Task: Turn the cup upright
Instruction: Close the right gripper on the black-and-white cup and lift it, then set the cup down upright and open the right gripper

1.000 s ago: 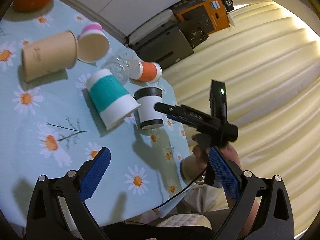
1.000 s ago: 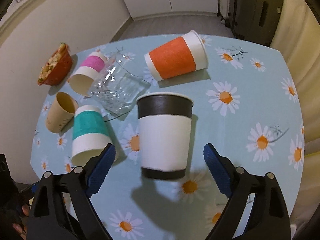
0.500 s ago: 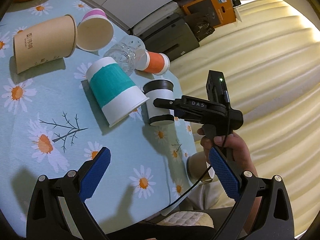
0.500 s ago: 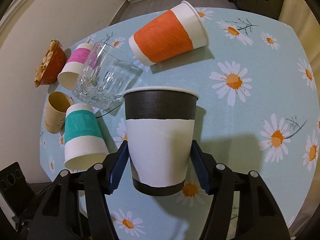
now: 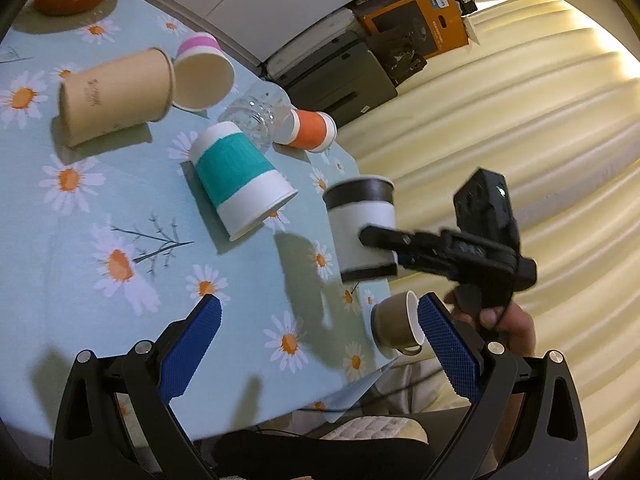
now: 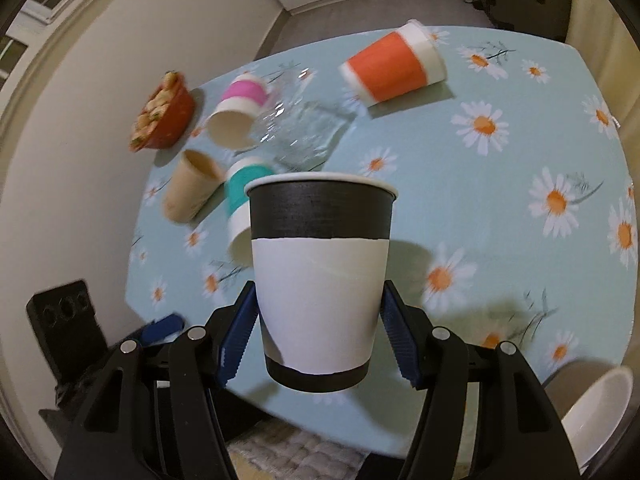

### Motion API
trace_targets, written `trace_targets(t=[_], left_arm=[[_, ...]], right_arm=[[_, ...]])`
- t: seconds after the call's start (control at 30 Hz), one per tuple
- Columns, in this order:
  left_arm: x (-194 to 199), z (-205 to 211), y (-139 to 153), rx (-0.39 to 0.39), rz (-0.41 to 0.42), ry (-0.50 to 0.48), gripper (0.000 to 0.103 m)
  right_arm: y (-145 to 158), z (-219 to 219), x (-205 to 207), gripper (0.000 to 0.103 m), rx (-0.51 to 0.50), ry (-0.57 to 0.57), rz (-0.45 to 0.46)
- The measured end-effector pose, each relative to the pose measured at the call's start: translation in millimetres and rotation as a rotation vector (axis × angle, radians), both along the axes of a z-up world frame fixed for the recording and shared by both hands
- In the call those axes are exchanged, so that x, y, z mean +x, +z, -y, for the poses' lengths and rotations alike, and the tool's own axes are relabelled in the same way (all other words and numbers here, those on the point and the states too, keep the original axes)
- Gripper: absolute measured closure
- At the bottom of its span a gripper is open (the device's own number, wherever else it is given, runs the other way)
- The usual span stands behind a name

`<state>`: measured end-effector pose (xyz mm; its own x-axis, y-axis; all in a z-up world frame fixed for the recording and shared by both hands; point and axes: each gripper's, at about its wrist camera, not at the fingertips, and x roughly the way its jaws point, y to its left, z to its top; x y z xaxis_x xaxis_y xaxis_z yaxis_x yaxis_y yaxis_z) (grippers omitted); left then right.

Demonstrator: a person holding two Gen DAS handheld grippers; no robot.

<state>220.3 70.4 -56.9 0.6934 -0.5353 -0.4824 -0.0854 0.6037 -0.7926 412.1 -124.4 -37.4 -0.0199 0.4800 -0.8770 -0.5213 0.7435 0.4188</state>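
Note:
A black-and-white paper cup [image 6: 320, 280] is held upright, mouth up, between my right gripper's [image 6: 320, 340] blue pads, lifted above the daisy tablecloth [image 6: 520, 140]. In the left wrist view the same cup [image 5: 362, 228] hangs in the right gripper [image 5: 384, 240] over the table's right edge. My left gripper [image 5: 316, 344] is open and empty above the near part of the table. A teal-and-white cup [image 5: 240, 180] lies on its side in the middle.
On their sides lie a tan cup [image 5: 116, 96], a pink-banded cup [image 5: 204, 68], an orange cup [image 6: 394, 68] and a clear glass [image 6: 300, 132]. A red bowl of food [image 6: 162, 120] sits far left. A brown mug [image 5: 396, 322] lies at the table's near right edge.
My right gripper has closed on the black-and-white cup and lifted it off the table, drawing it back toward the near edge. The left gripper stayed open.

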Motion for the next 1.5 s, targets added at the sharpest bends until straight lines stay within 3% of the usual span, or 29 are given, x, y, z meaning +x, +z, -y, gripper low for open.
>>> trace_targets(t=[0.2, 0.37, 0.67, 1.5], left_arm=[[-24.4, -7.9, 9.4, 0.011, 0.011, 0.025, 0.007], [-44.2, -10.4, 8.9, 0.012, 0.005, 0.038, 0.007], [-65.3, -12.5, -2.3, 0.002, -0.019, 0.047, 0.007], [-70.1, -8.6, -3.5, 0.004, -0.024, 0.042, 0.007]], right_arm=[[-7.5, -6.1, -42.0, 0.041, 0.015, 0.007, -0.033], [-31.6, -9.0, -68.4, 0.041, 0.035, -0.034, -0.087], [-69.3, -13.5, -89.6, 0.041, 0.048, -0.119, -0.144], [-72.0, -3.9, -98.1, 0.034, 0.057, -0.121, -0.151]])
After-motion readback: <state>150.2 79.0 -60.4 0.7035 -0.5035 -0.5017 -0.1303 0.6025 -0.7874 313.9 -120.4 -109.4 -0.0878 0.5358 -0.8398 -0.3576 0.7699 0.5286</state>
